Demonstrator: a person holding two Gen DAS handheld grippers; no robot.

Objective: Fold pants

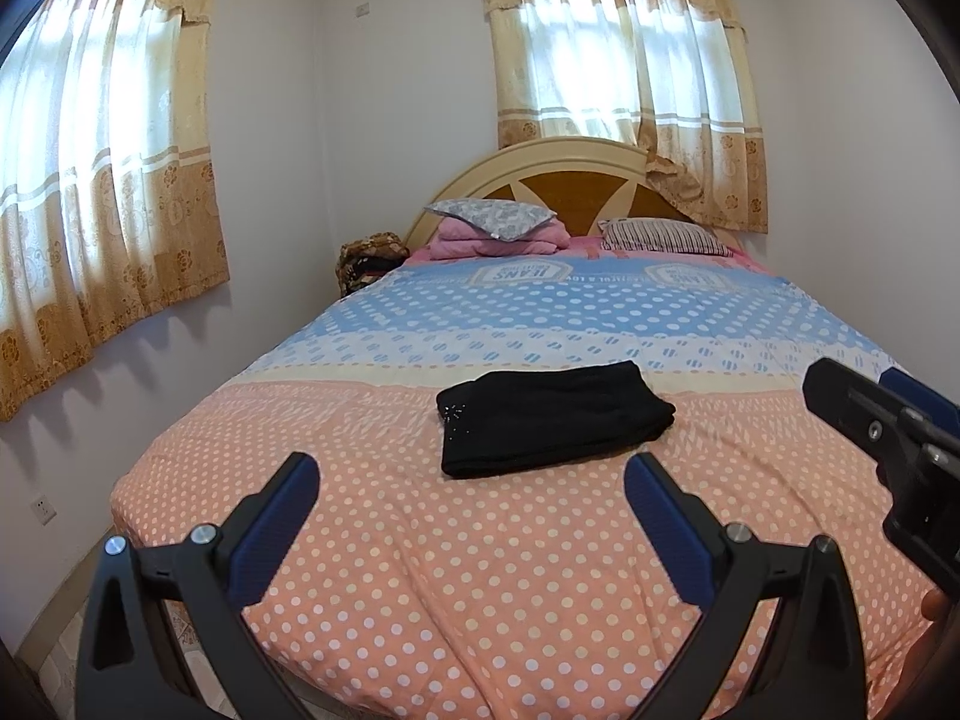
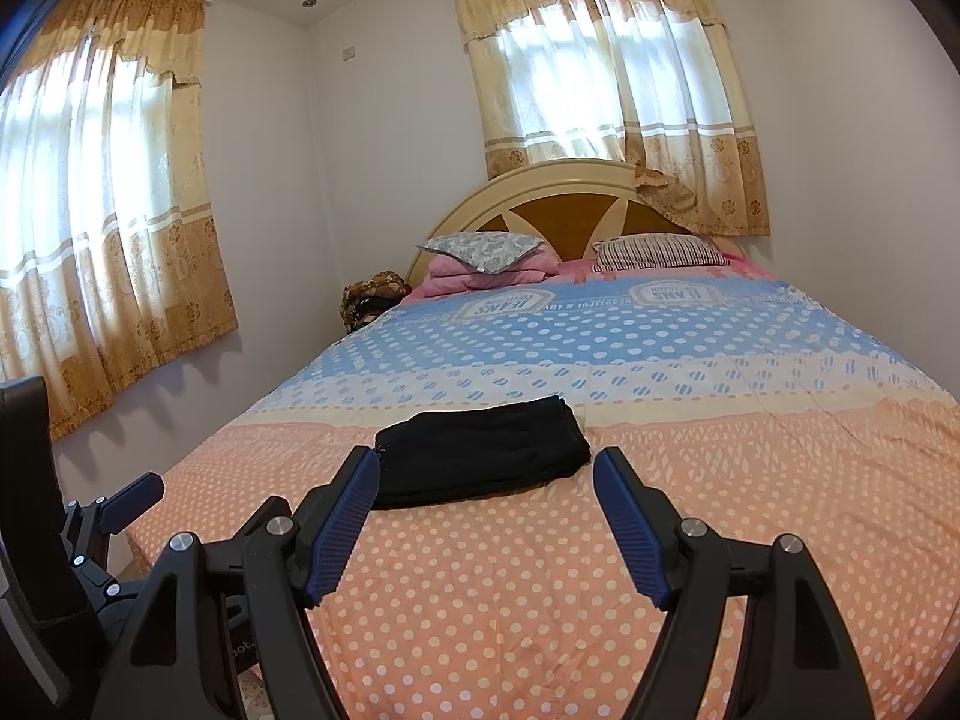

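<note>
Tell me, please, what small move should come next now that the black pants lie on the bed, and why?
Probably none on the cloth: draw both grippers back. The black pants already lie in a compact folded stack on the polka-dot bedspread. The left gripper and right gripper both hang open, short of the pants and holding nothing, so the fold looks done.

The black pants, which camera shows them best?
The left wrist view: the folded black pants lie whole on the bedspread, unblocked. In the right wrist view the right gripper's left finger covers their near-left corner.
</note>
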